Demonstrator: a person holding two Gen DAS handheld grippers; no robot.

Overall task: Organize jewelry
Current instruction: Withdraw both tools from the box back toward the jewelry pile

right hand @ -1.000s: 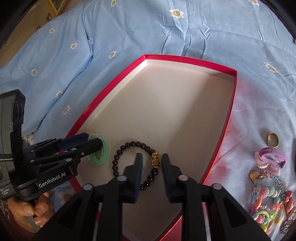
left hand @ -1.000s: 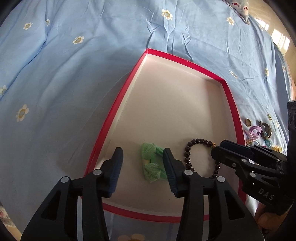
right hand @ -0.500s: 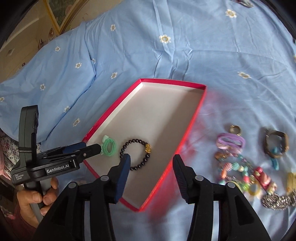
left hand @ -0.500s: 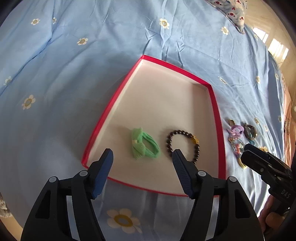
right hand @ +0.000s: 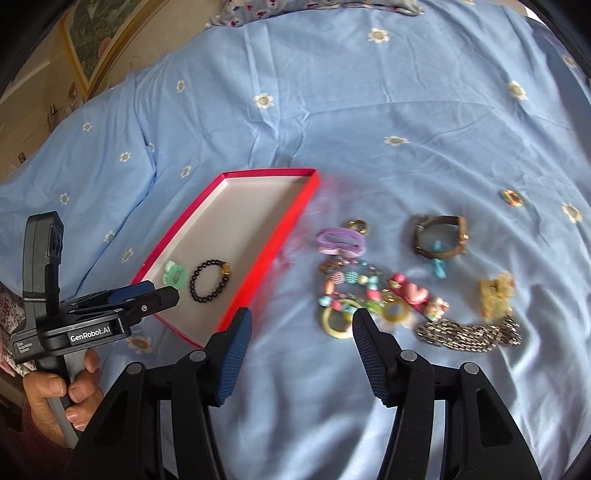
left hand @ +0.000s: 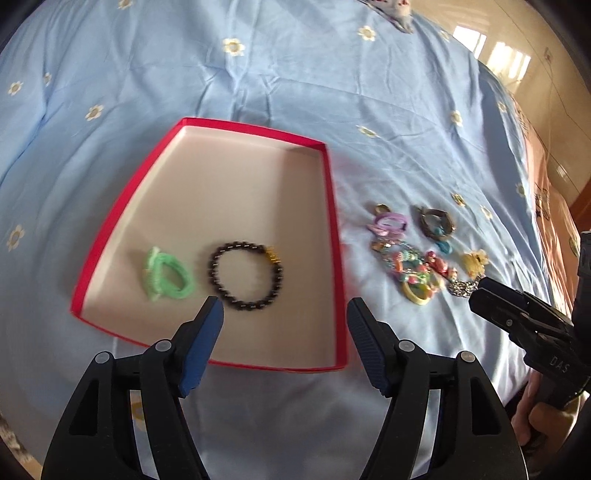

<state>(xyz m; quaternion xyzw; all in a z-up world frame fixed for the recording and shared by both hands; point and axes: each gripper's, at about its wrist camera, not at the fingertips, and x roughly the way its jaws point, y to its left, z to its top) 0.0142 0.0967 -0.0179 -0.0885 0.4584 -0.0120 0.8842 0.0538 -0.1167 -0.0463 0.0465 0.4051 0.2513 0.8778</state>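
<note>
A red-rimmed box lid (left hand: 332,236) (right hand: 288,236) lies on the blue bedspread. Inside it are a green hair tie (left hand: 166,275) (right hand: 173,277) and a dark bead bracelet (left hand: 245,277) (right hand: 210,281). A pile of loose jewelry (left hand: 417,266) (right hand: 369,295) lies to its right, with a purple hair tie (right hand: 341,240), a brown bracelet (right hand: 439,234) and a silver chain (right hand: 469,334). My left gripper (left hand: 284,314) is open and empty above the lid's near edge. My right gripper (right hand: 301,321) is open and empty, just short of the pile.
The flowered blue bedspread (right hand: 369,110) covers the whole area. A small ring-shaped piece (right hand: 511,197) lies apart at the far right. A pillow (right hand: 314,5) and a framed picture (right hand: 96,40) are at the back. The bed edge and wooden floor (left hand: 554,92) show at right.
Both grippers have pulled back and up from the lid and opened wide. The bead bracelet now lies free in the lid. The right gripper has swung right toward the jewelry pile.
</note>
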